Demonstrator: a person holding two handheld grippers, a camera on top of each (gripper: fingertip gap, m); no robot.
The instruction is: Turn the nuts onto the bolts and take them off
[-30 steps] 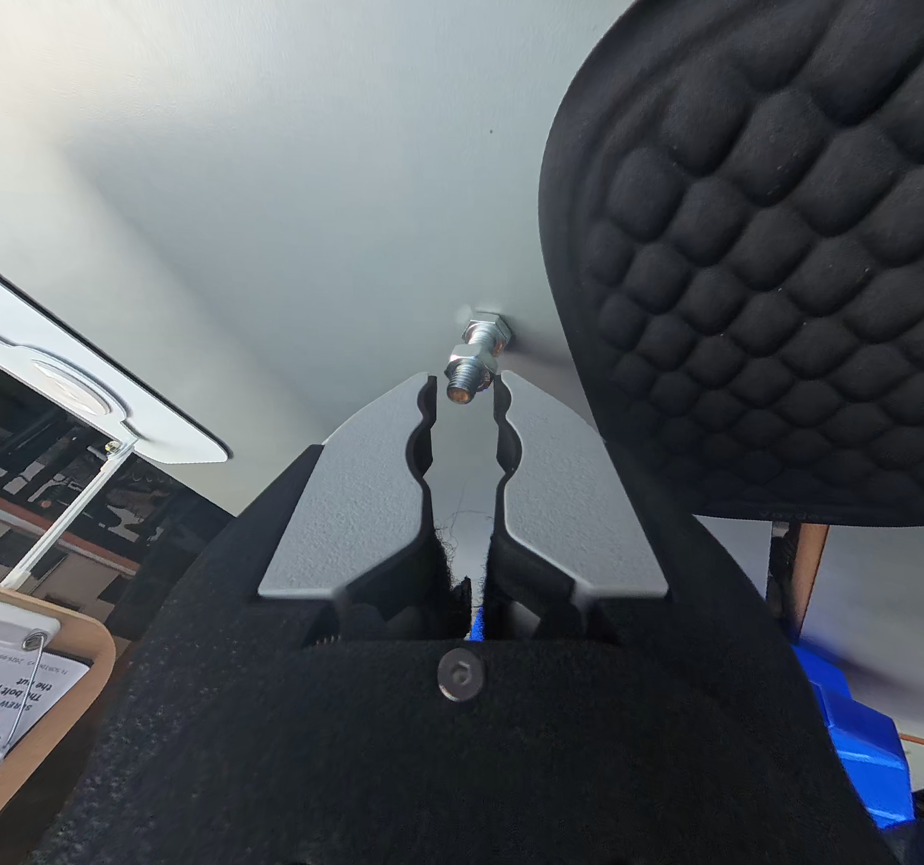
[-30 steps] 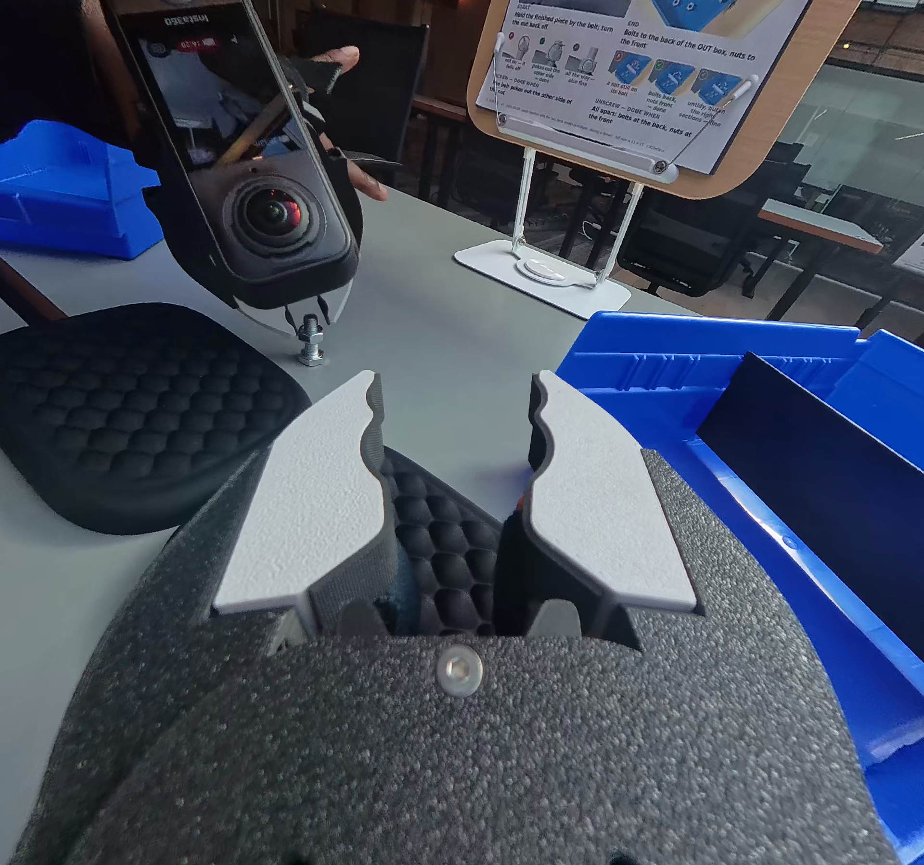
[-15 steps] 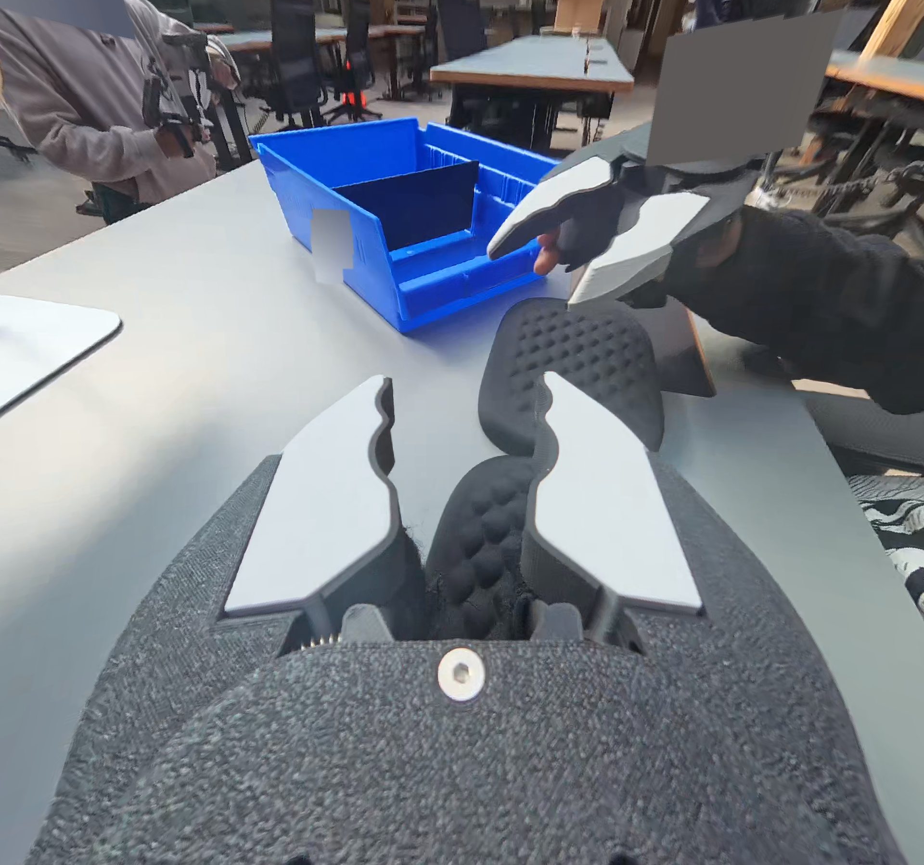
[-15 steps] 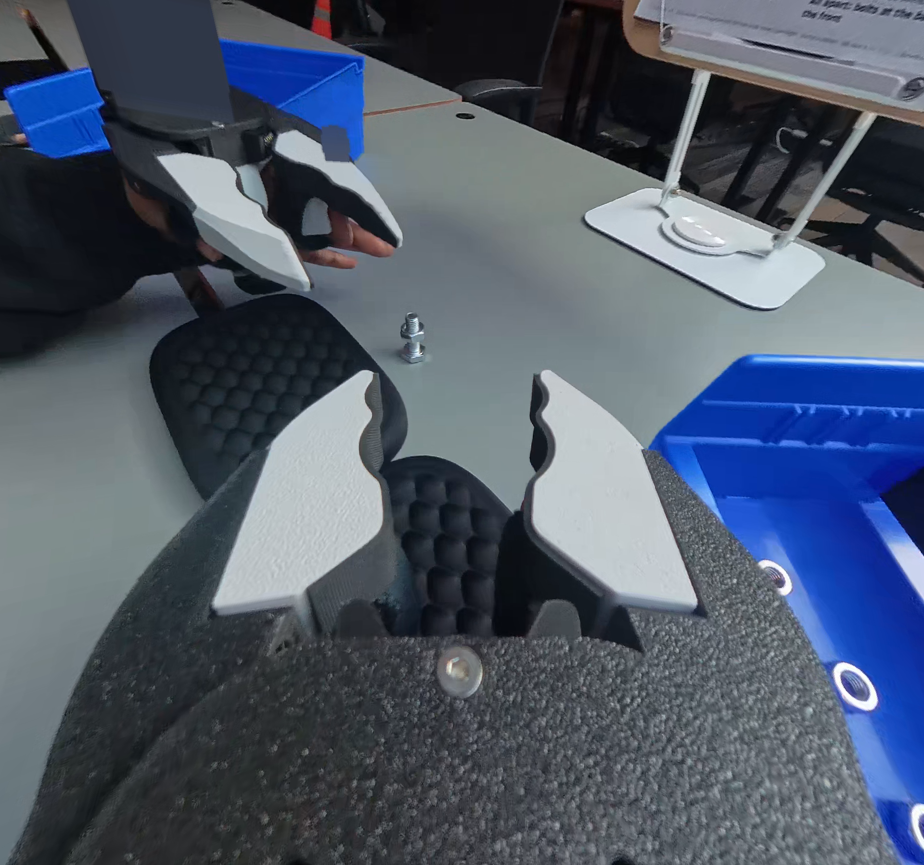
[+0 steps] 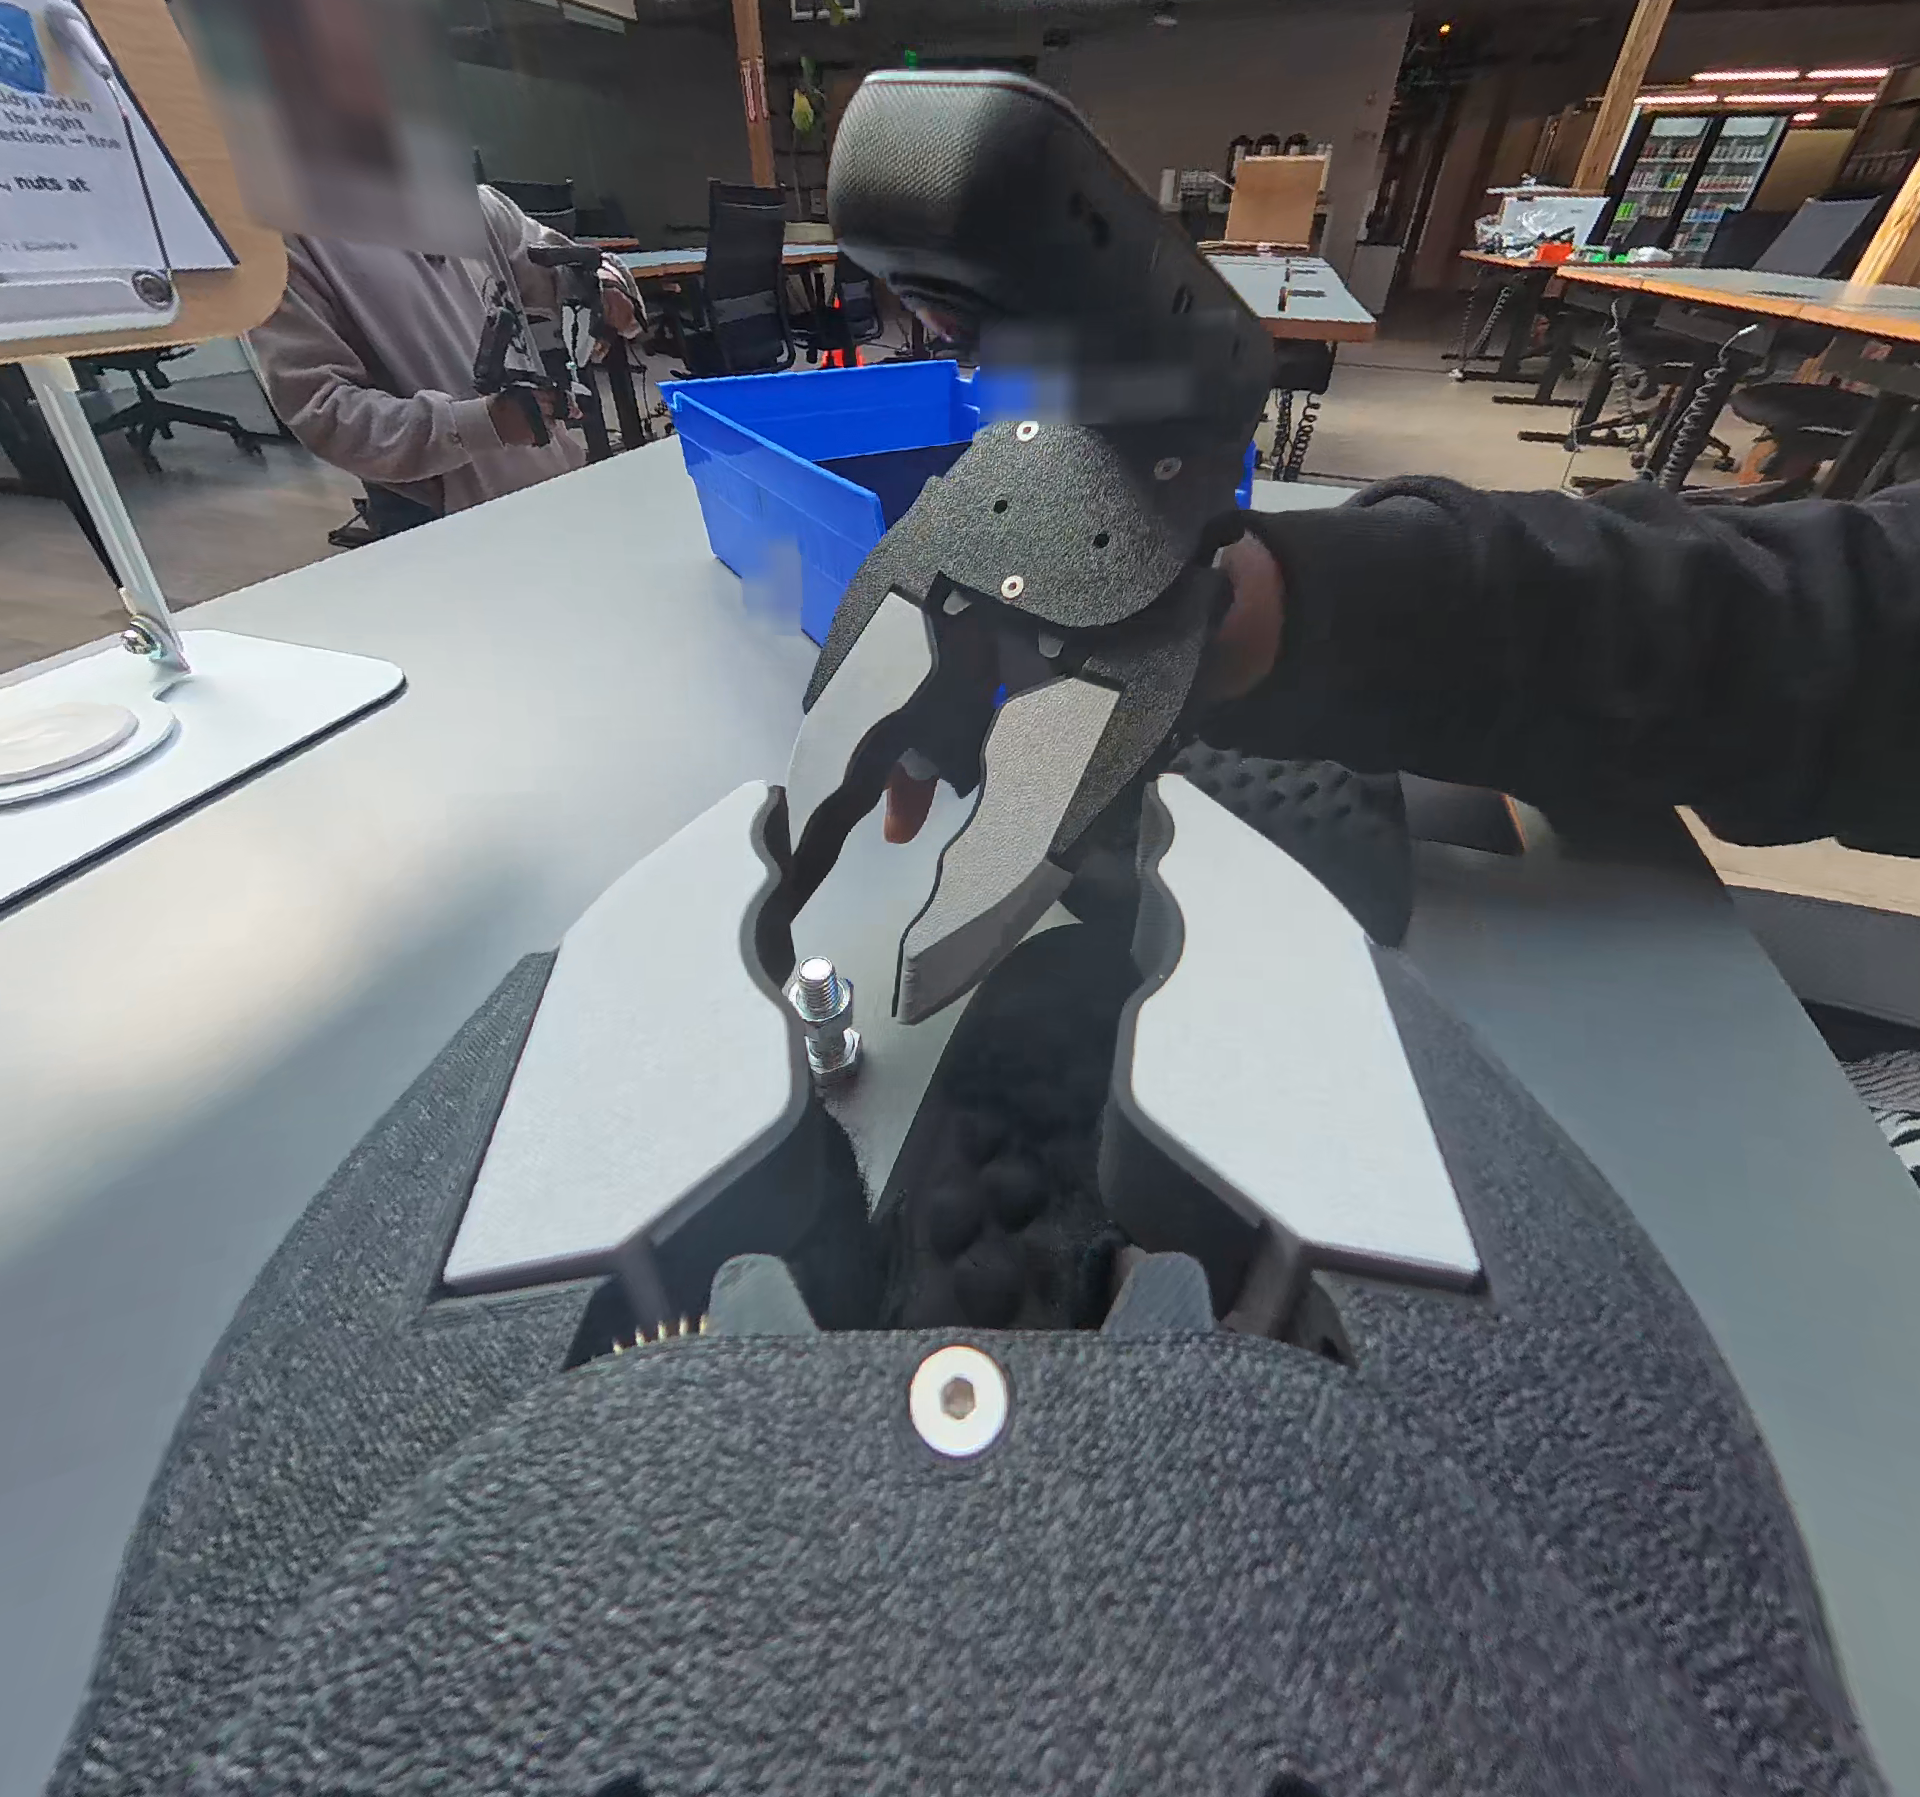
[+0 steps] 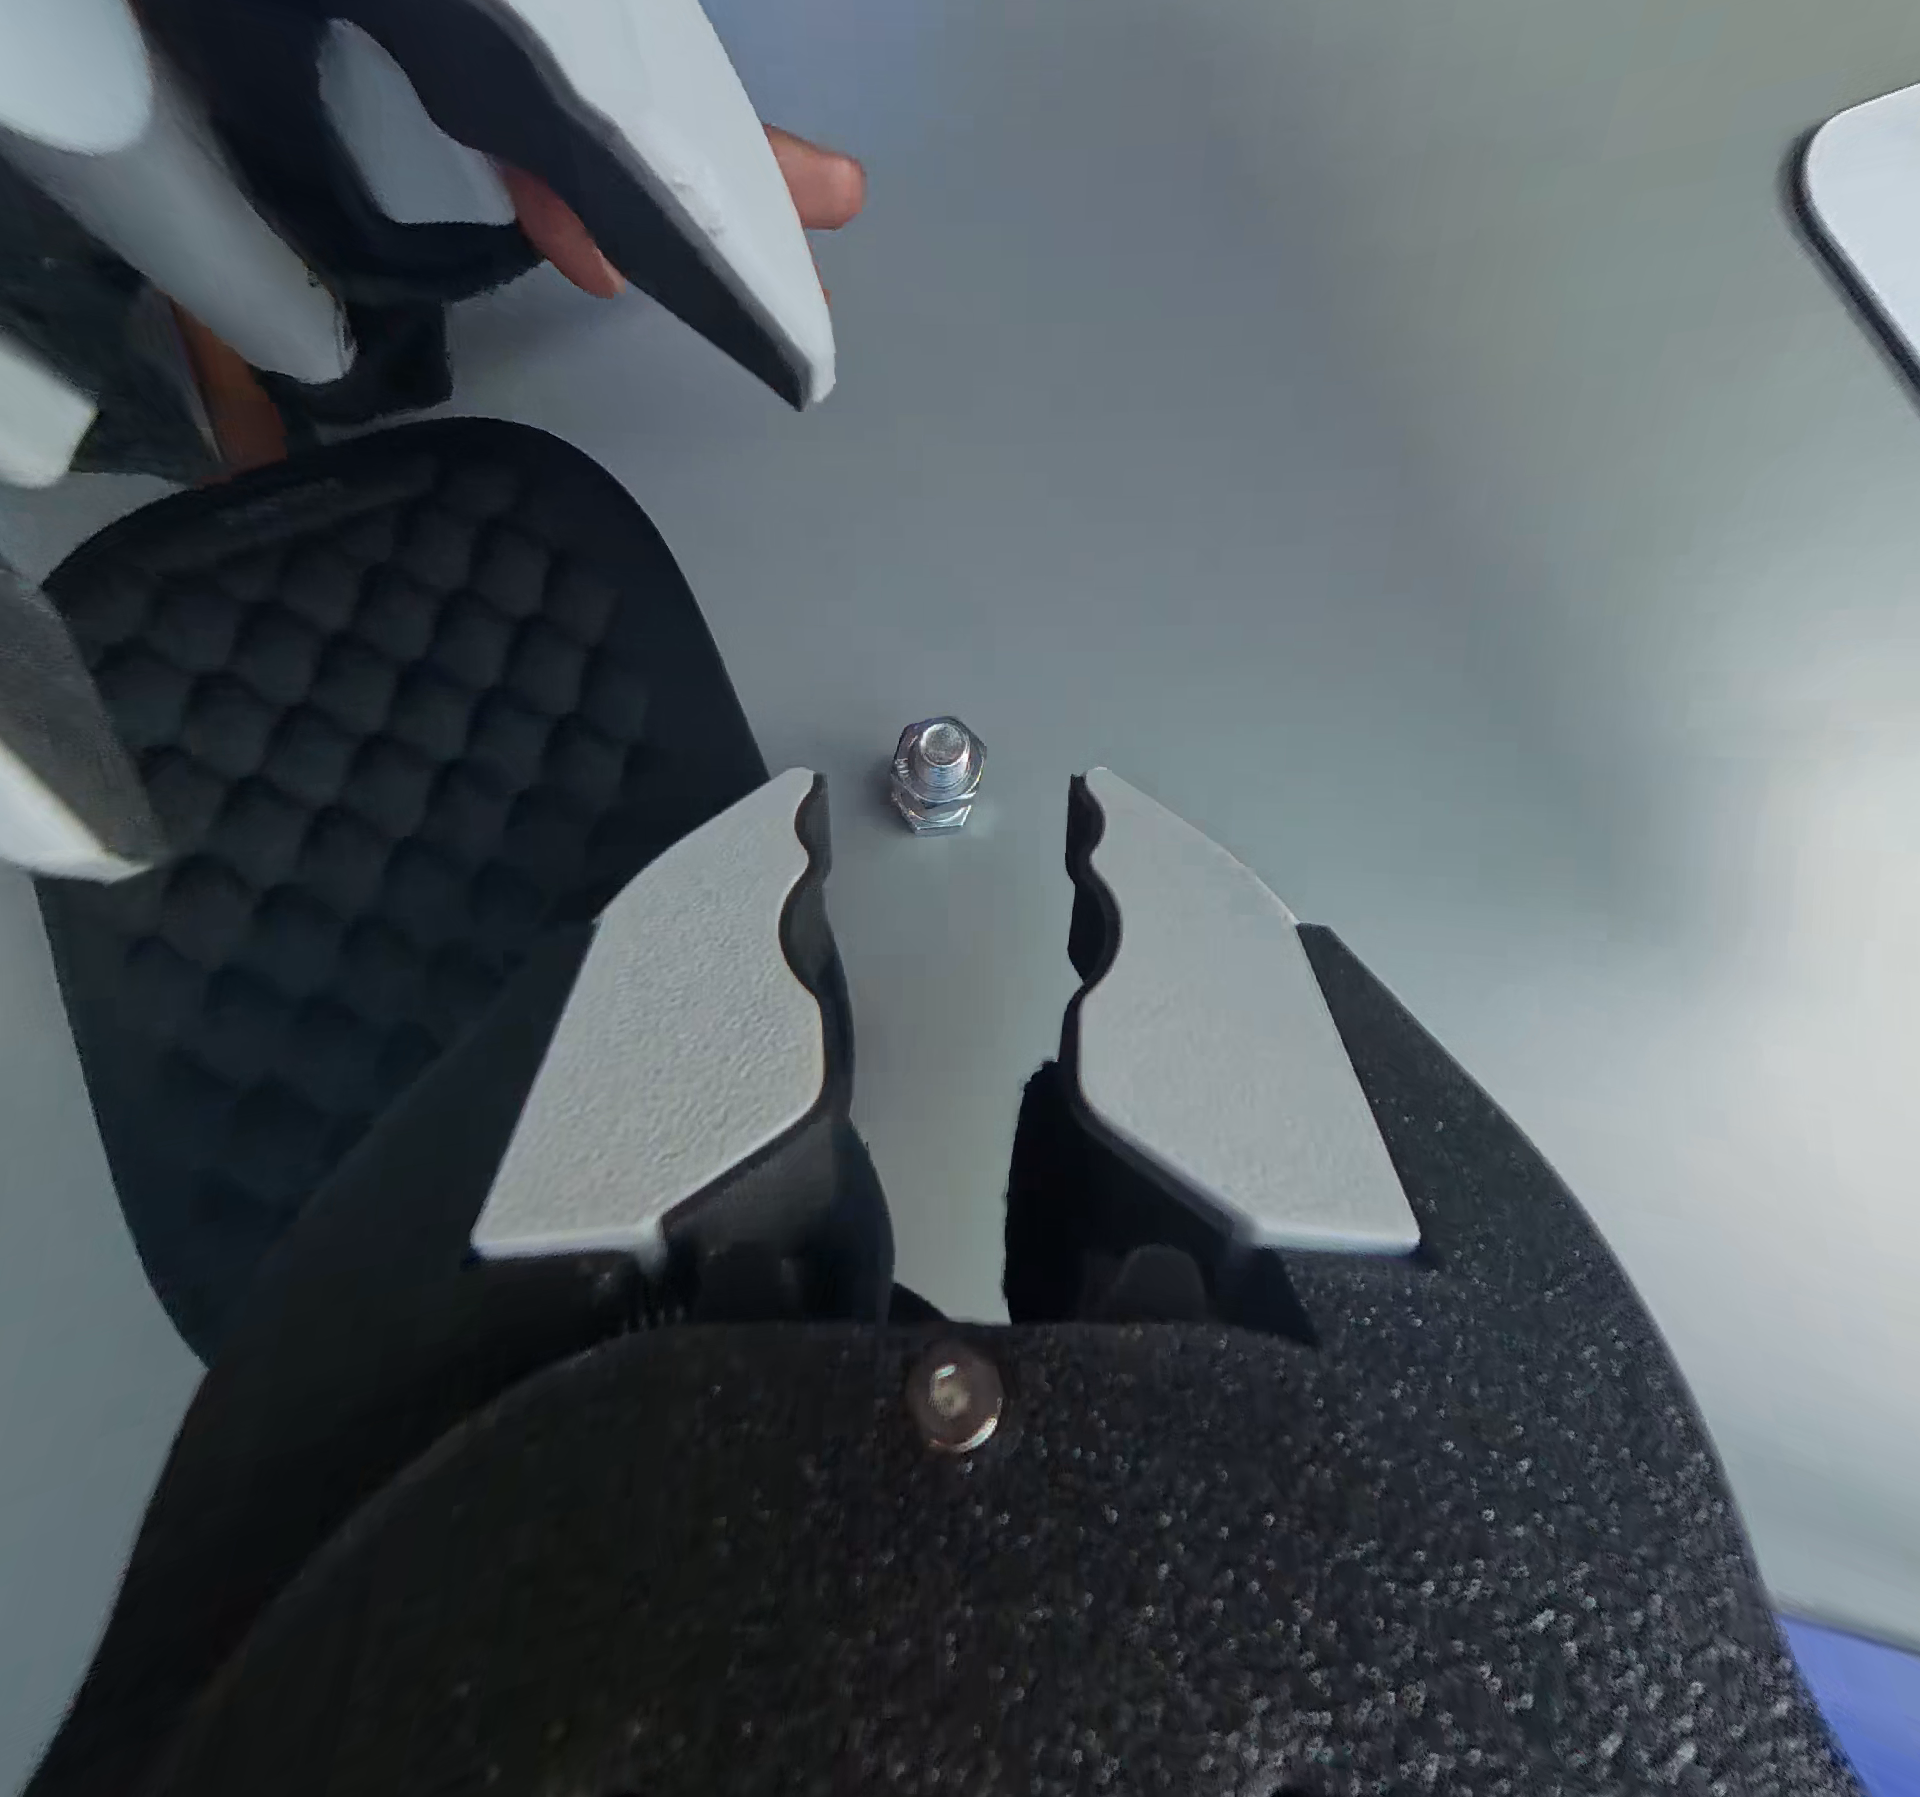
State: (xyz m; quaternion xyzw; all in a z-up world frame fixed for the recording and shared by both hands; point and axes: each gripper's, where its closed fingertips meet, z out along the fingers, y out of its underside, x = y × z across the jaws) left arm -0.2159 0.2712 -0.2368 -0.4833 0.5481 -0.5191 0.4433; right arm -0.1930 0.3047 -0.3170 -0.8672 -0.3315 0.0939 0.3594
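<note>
Bolt (image 6: 938,791) with nut stands upright on desk (image 6: 1351,500); right claw (image 6: 948,791) spread just before it; left claw (image 5: 961,812) spread.

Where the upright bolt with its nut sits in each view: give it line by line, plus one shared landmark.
Left wrist view: bolt with nut stands low centre on the table, beside the near left finger.
Right wrist view: bolt with nut at centre, just beyond the open fingertips.
Shared landmark: the black dimpled pad.
</note>
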